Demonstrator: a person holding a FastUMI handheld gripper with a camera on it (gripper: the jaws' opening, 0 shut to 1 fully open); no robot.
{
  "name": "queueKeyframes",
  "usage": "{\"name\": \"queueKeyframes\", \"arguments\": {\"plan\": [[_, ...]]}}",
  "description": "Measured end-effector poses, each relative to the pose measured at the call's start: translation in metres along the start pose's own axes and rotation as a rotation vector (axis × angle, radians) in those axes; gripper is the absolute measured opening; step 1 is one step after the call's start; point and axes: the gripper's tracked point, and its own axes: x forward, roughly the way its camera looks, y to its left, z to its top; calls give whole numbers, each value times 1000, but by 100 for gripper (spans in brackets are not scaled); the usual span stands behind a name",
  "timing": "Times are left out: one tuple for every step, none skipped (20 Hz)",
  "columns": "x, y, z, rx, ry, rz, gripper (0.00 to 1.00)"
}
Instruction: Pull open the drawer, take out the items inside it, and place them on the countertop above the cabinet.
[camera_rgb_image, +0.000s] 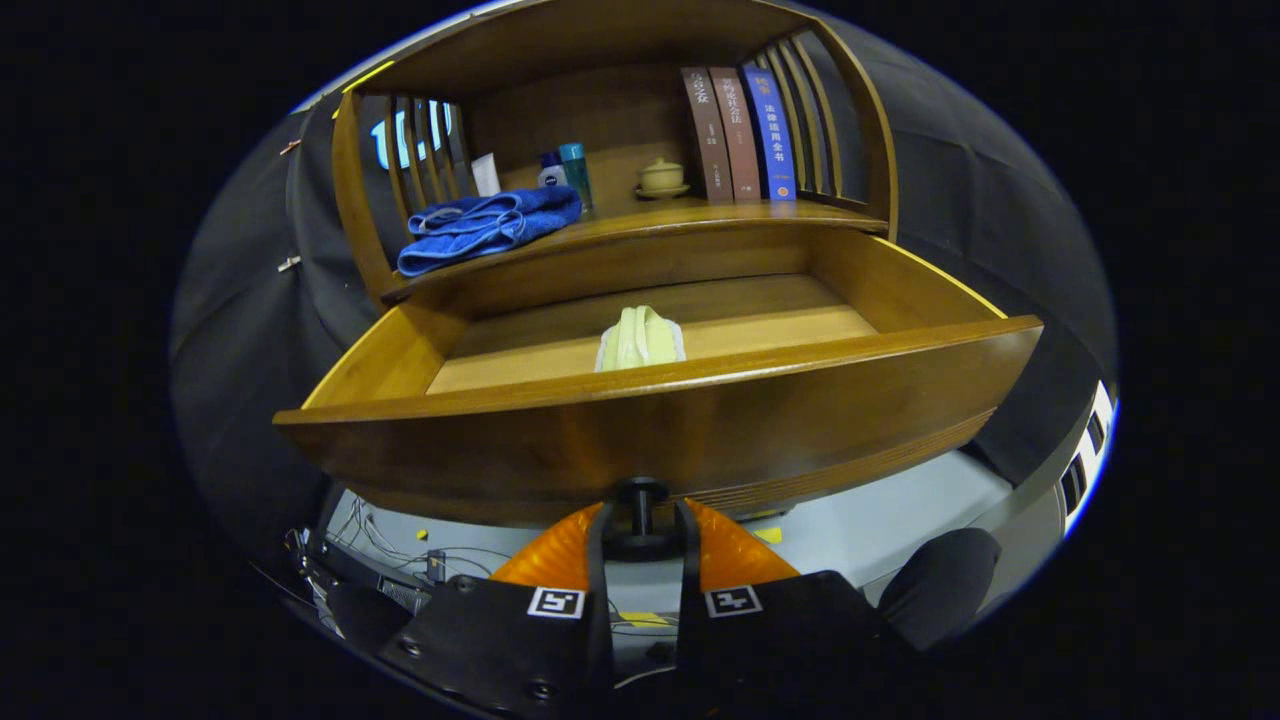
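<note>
On the wooden cabinet's countertop (700, 215) beyond the fingers lay a blue towel (485, 226), while the gripper (641, 525) clenched the knob (641, 493) of the open drawer (660, 430), whose pale green cloth (640, 340) remained inside; pulling further risked unseating the drawer.

Drawer (660, 420) pulled out, open from above; pale cloth (640, 340) inside. Gripper (641, 520) closed around knob (641, 492). Countertop (700, 215) partly occupied by blue towel (487, 227).

Glossy varnished wood drawer (640, 440); soft pale cloth (640, 340) inside; plush blue towel (487, 227) above.
</note>
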Motion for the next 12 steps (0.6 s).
{"name": "queueKeyframes", "arguments": {"plan": [[0, 0, 0, 2, 1, 0, 30], [-1, 1, -1, 5, 6, 2, 33], [-2, 2, -1, 5, 8, 9, 42], [-3, 2, 2, -1, 1, 7, 43], [-4, 7, 3, -2, -8, 27, 57], [-8, 9, 1, -10, -9, 28, 71], [-15, 9, 2, -20, -10, 23, 85], [-14, 9, 2, -22, -11, 20, 99], [-22, 10, 5, -22, -14, 14, 100], [-31, 9, 8, -22, -20, 6, 100], [-40, 12, 14, -20, -32, 5, 100], [-52, 15, 26, -16, -48, 12, 100]]}}
